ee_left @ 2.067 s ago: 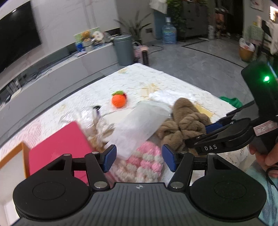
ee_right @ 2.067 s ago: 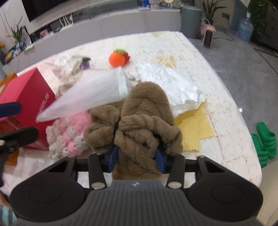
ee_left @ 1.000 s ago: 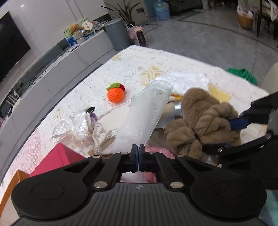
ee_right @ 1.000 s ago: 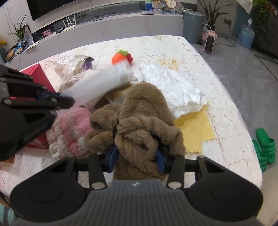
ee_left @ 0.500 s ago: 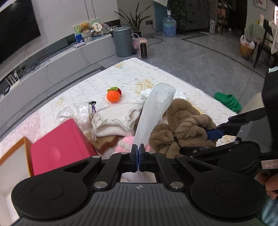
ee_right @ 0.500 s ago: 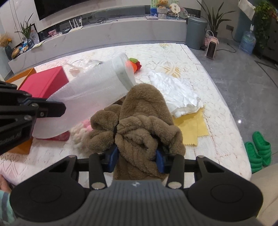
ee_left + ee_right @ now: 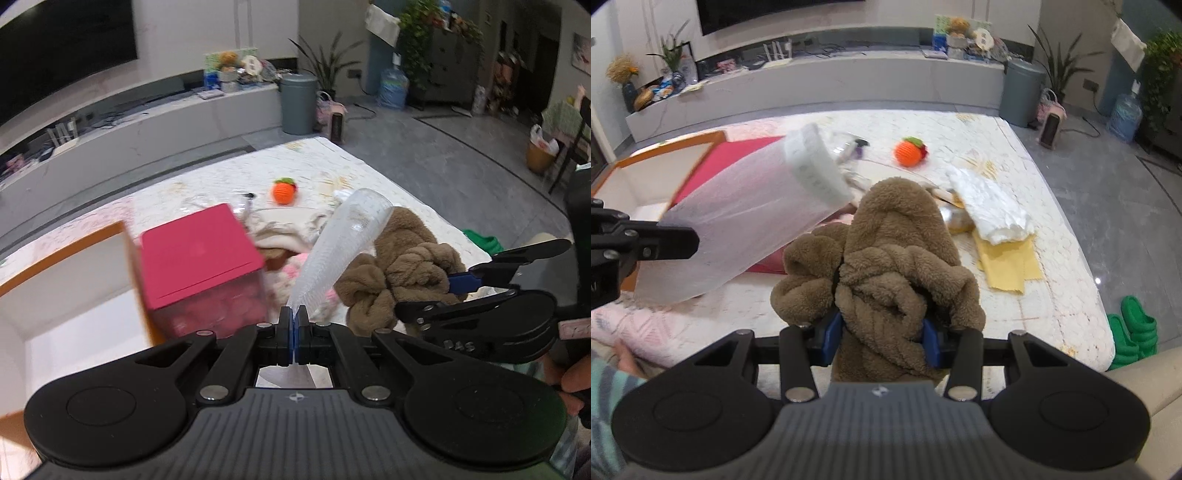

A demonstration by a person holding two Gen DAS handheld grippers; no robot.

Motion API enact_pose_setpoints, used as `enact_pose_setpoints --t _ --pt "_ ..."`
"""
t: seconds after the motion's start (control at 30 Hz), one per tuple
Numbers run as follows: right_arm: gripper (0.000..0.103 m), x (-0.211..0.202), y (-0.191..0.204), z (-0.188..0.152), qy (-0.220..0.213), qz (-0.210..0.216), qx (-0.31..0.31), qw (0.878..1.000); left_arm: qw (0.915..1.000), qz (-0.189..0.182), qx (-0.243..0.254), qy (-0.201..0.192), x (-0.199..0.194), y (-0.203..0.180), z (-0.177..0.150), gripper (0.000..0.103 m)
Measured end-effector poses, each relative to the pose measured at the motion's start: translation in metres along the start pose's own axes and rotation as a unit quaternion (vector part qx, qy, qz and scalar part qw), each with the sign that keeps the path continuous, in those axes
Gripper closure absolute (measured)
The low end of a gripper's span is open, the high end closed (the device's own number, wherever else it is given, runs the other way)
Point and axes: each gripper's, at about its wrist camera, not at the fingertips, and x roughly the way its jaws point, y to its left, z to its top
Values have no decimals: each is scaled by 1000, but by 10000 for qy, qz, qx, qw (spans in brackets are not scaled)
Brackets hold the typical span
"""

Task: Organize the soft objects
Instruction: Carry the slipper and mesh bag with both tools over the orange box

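My left gripper is shut on a translucent white plastic bag and holds it up in the air; the bag also shows in the right wrist view. My right gripper is shut on a brown fluffy garment, lifted above the table; the garment also shows in the left wrist view. A pink-and-white knitted item lies below the bag. An orange knitted ball sits farther back on the table.
A red box stands beside an orange-rimmed open box at the left. A cream cloth, white cloth and yellow cloth lie on the white table. Green slippers lie on the floor.
My left gripper shut on the plastic bag and raised it off the pile, swinging left toward the boxes. My right gripper has lifted the brown garment and still holds it.
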Motion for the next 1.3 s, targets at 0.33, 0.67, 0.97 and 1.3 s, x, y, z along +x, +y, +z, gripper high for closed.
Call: enact_pose_setpoints --t 0.33,0.67,0.97,1.3 --pt "58 -40 57 18 -413 601 -398 9965 9956 619 -608 -342 -47 63 -14 102" --pt "58 -47 149 62 -635 1407 -1130 9815 9781 1594 -1256 -457 -72 140 -18 102" --pt "58 4 218 106 -249 1969 -1316 9712 9679 1916 -1627 91 -43 198 -37 102" --pt "58 94 264 126 587 2003 -1602 9648 9608 1739 -2030 739 -2 251 -66 103"
